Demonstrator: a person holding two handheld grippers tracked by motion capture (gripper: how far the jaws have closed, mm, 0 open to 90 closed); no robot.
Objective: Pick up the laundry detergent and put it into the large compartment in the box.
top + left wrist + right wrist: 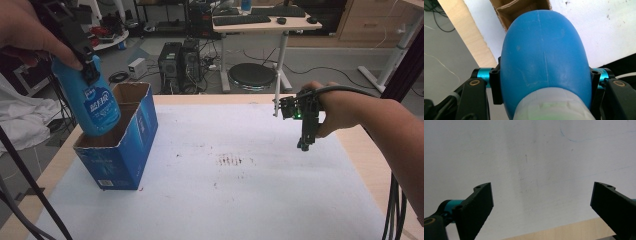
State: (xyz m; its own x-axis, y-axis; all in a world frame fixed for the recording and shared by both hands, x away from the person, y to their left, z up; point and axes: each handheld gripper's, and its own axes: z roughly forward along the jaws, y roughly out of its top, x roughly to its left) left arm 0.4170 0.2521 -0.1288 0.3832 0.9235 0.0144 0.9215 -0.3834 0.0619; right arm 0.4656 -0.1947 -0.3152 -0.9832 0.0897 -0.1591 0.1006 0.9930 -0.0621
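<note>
Gripping the blue bottle (90,102) at upper left, the left tongs (85,60) held it partly inside the open carton (127,145). Insertion appeared unfinished. The right tongs (306,142) hung wide and empty over the tabletop (250,190).

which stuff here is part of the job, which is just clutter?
In play:
- blue bottle, clamped in the left gripper, bottom end inside the box
- open blue carton box

Lying about:
- right gripper, open, holding nothing, over the white mat
- PC towers, stool, desk with keyboards behind
</note>
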